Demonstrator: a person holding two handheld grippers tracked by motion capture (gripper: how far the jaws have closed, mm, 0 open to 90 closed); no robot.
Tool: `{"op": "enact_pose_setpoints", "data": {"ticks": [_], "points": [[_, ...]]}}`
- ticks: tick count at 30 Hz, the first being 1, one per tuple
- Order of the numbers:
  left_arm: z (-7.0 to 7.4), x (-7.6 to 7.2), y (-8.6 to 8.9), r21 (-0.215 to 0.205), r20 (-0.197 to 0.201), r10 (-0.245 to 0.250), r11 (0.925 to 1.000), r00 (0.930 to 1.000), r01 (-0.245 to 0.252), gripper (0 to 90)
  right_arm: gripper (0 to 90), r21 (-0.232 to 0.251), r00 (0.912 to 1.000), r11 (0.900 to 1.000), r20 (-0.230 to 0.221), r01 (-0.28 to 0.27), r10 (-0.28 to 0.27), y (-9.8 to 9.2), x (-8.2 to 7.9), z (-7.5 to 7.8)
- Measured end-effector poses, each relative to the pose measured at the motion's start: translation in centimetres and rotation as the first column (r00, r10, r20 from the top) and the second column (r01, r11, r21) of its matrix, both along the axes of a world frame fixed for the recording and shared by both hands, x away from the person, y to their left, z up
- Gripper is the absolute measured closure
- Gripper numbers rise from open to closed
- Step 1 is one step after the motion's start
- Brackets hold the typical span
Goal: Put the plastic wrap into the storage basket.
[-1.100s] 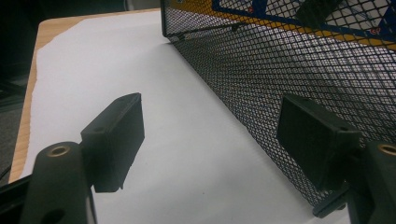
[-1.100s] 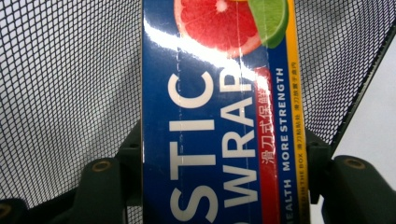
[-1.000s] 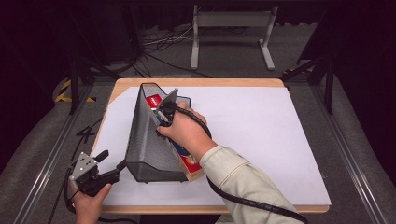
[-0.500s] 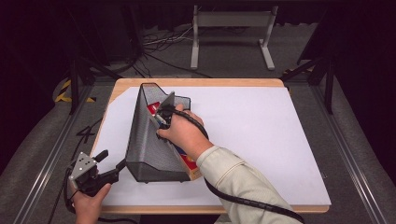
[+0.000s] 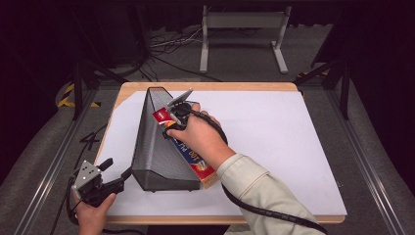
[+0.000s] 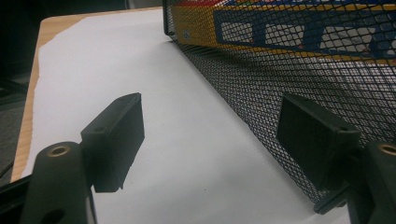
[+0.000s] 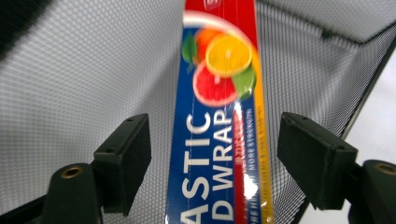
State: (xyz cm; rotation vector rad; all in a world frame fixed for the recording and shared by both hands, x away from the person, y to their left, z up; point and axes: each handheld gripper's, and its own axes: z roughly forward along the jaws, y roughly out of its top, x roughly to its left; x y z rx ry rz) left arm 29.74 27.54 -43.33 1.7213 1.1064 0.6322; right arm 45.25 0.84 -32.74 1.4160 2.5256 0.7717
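Wrap box: I see the plastic wrap box (image 5: 188,155) lying inside the mesh holder (image 5: 159,147), long axis running from the near open end up toward the far end (fruit picture end farthest from me).
Right gripper: my right gripper (image 7: 212,154) has just been opening; jaws stand wide either side of the box, pads off it.
Left gripper: left gripper (image 6: 210,140) wide, holding nothing, just beside the holder's wall.
Surface: white sheet (image 5: 274,142) over a wooden table (image 5: 220,86).
Room: dark, grey floor, cables behind.
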Motion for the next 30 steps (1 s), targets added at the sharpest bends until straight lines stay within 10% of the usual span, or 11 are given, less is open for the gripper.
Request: {"op": "enact_pose_setpoints", "data": {"ticks": [10, 21, 24, 30], "points": [[0.0, -0.4, 0.0, 0.002, 0.001, 0.010, 1.0000, 1.0000, -0.010, 24.2, 27.6, 0.198, 0.9872, 0.974, 0.139, -0.105, 0.078, -3.3, -0.9, 2.9], [0.1, -0.2, -0.1, 0.002, 0.007, -0.001, 1.0000, 1.0000, 0.001, 24.2, 23.9, 0.274, 0.9150, 0.912, 0.350, -0.305, 0.200, -7.2, -2.8, 4.3], [0.1, -0.2, 0.0, 0.002, 0.008, -0.002, 1.0000, 1.0000, 0.002, 24.2, 19.9, 0.229, 0.8897, 0.914, 0.396, -0.336, 0.228, -9.7, -3.7, 4.4], [0.1, -0.1, -0.2, 0.006, 0.003, -0.004, 1.0000, 1.0000, 0.004, 24.2, 13.4, 0.200, 0.8772, 0.928, 0.436, -0.313, 0.202, -18.4, -5.4, 2.7]]}}
